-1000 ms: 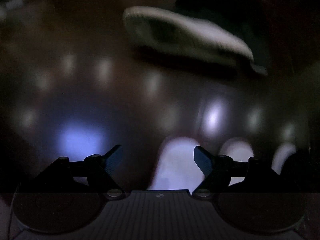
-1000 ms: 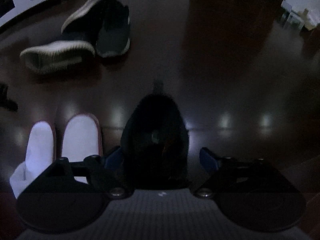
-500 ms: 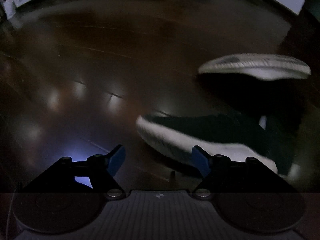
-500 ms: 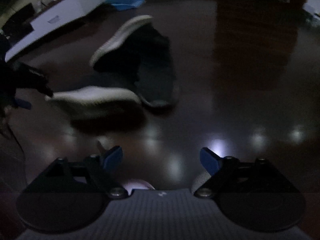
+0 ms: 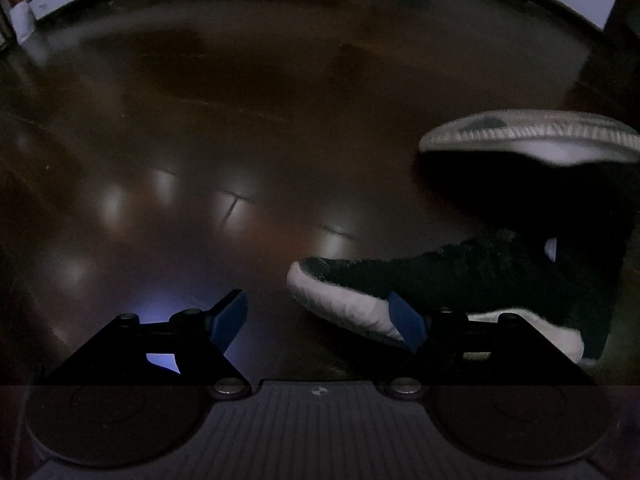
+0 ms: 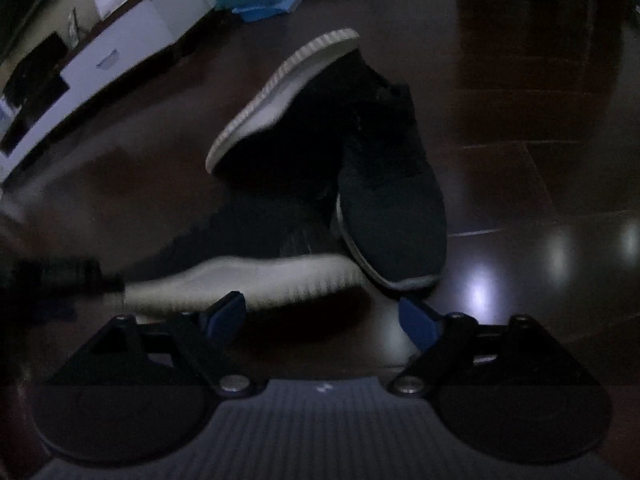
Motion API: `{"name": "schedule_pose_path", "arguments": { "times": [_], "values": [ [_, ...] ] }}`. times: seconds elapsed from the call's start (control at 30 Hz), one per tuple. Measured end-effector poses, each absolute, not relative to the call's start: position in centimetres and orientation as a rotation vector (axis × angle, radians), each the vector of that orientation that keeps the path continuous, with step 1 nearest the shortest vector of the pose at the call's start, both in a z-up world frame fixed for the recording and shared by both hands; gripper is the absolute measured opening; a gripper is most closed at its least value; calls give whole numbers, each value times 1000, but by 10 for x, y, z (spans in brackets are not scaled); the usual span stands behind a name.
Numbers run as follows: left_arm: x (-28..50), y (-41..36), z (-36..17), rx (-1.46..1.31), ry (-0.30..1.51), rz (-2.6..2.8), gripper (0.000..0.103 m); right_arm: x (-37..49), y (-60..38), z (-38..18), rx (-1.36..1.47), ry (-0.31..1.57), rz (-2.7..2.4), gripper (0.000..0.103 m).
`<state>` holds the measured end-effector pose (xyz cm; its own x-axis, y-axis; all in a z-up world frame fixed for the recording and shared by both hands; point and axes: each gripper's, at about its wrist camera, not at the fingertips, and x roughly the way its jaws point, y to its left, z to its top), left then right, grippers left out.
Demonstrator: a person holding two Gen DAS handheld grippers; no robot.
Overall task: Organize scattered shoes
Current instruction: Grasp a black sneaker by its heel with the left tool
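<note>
Black knit sneakers with pale ribbed rubber soles, heaped on a dark glossy wood floor; three shoes show in the right wrist view, touching one another, none paired or lined up

- Nearest: black knit sneaker lying on its side, long axis running left to right across the view, pale sole edge facing the right gripper. Just ahead of the fingertips, slightly left of centre
- Upright dark knit sneaker, toe pointing toward the camera, toe almost at the gap between the blue-tipped fingers; its heel end leans into the pile
- Third sneaker tipped up with its sole showing, behind the other two, resting on them

Right gripper: jaws spread wide, nothing between them
Left gripper: jaws likewise wide, holding nothing. In its view the side-lying shoe sits to the right, toe pointing left, its pale sole crossing behind the right blue finger; whether they touch, cannot tell. The tipped-up sole lies beyond, further right

Judgement: both grippers are close to the side-lying shoe. Its long axis lies crosswise to the right gripper's line of approach, so the jaws would straddle sole and upper

Knit uppers soft, likely to buckle; sole rim firmer

White boxes and blue cloth along the far edge
</note>
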<state>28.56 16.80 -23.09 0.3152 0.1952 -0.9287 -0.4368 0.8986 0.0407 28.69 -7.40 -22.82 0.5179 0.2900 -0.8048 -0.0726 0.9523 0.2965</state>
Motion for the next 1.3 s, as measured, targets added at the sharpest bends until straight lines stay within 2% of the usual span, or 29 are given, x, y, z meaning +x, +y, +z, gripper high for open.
{"name": "schedule_pose_path", "arguments": {
  "times": [0.13,0.17,0.2,0.27,0.4,0.5,0.67,0.93,1.17,1.3],
  "values": [
    [262,172,-242,-257,1228,416,85,290,-60,-232,176,1004,237,82],
    [257,172,-245,-262,1240,415,81,290,-57,-234,165,1009,241,81],
    [251,173,-248,-268,1252,413,68,289,-54,-236,154,1014,244,80],
    [239,175,-254,-279,1276,411,64,286,-53,-242,151,1035,253,76],
    [216,179,-265,-302,1321,404,66,272,-53,-252,142,1070,265,76],
    [211,184,-251,-311,1281,385,75,250,-64,-249,149,1063,263,76],
    [229,168,-217,-258,1199,258,83,222,-83,-244,114,1067,266,76],
    [255,91,-204,-60,1181,-19,83,203,-108,-235,123,1051,248,76],
    [277,70,-232,17,1228,7,86,200,-117,-238,151,1035,237,76],
    [274,63,-232,27,1242,-7,85,194,-121,-237,144,1031,243,76]
  ]
}}
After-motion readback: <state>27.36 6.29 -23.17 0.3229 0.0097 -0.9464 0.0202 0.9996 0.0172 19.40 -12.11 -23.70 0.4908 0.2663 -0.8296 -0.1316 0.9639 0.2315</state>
